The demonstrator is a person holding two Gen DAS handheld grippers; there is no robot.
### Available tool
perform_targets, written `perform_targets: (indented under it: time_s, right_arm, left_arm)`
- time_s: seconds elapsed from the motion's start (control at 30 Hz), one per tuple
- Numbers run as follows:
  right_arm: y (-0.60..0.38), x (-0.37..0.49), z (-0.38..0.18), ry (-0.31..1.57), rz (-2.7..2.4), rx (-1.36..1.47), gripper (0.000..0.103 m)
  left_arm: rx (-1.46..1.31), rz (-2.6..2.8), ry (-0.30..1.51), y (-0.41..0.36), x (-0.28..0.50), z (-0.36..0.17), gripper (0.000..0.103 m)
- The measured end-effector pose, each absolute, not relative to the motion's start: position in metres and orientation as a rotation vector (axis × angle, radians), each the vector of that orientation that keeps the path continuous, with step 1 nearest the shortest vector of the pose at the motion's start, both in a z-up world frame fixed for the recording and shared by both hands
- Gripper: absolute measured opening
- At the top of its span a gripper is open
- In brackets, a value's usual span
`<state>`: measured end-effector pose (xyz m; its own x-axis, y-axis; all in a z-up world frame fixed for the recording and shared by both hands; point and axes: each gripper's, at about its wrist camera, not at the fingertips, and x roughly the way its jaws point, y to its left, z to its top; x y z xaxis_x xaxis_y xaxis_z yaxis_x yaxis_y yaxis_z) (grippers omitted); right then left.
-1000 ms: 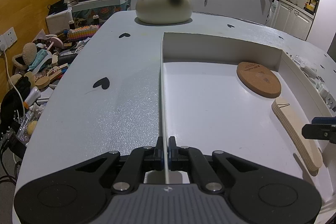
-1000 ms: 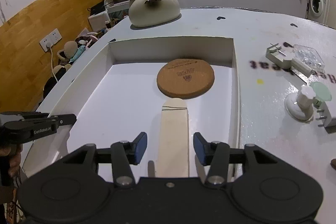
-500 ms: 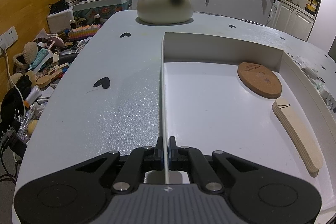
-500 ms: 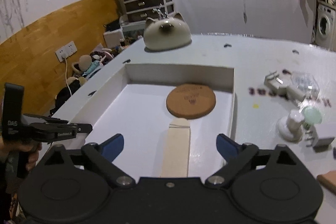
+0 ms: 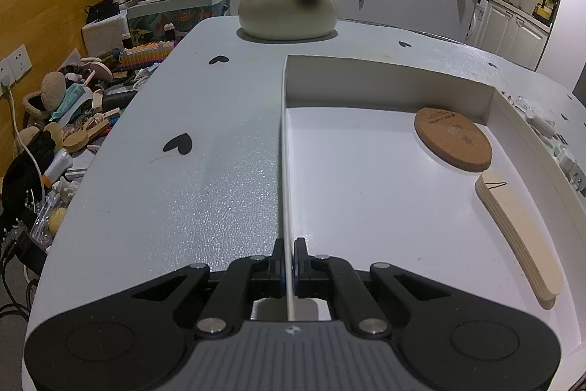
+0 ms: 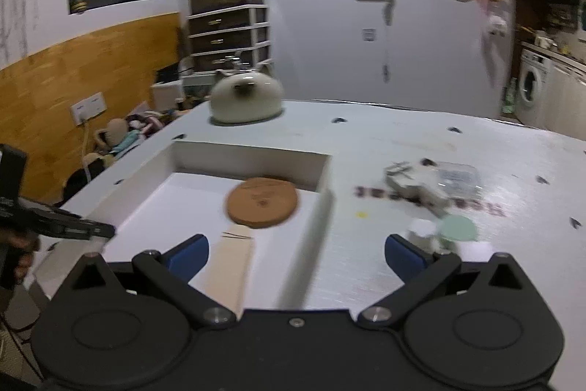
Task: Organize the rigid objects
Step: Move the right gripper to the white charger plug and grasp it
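Lying flat in the white tray, the wooden slat runs lengthwise along the tray's right wall, its rounded far end with a thin dark line pointing at the round cork coaster and just short of its rim. From the right wrist view, the slat's long axis runs away from the camera, just inside the left blue pad and well apart from the right one. The right gripper has its jaws opening, spread wide, gripping nothing. The left gripper is clamped on the tray's thin left wall, the wall's edge running straight ahead from between its closed jaws. A cat-shaped ceramic piece sits beyond the tray on the table.
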<state>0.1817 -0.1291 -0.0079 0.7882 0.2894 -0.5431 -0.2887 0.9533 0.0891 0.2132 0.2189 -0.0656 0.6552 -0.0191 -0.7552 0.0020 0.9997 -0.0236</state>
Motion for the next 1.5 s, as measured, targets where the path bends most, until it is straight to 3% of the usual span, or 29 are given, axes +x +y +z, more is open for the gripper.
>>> perform_targets:
  time_s: [0.9, 1.13, 1.4, 1.5]
  right_arm:
    - [-0.266, 0.248, -0.056, 0.6, 0.022, 0.099, 0.102]
    - [-0.265, 0.268, -0.078, 0.66, 0.048, 0.109, 0.084]
    - [-0.256, 0.28, -0.093, 0.689, 0.069, 0.114, 0.081]
    - [-0.25, 0.28, -0.094, 0.692, 0.088, 0.108, 0.065]
  left_arm:
    - [-0.02, -0.007, 0.851, 0.216, 0.213, -0.065, 0.002]
    - [-0.03, -0.015, 0.836, 0.218, 0.211, -0.066, 0.001]
    - [-0.038, -0.018, 0.837, 0.22, 0.212, -0.066, 0.002]
    - [-0.036, -0.022, 0.84, 0.22, 0.213, -0.066, 0.002]
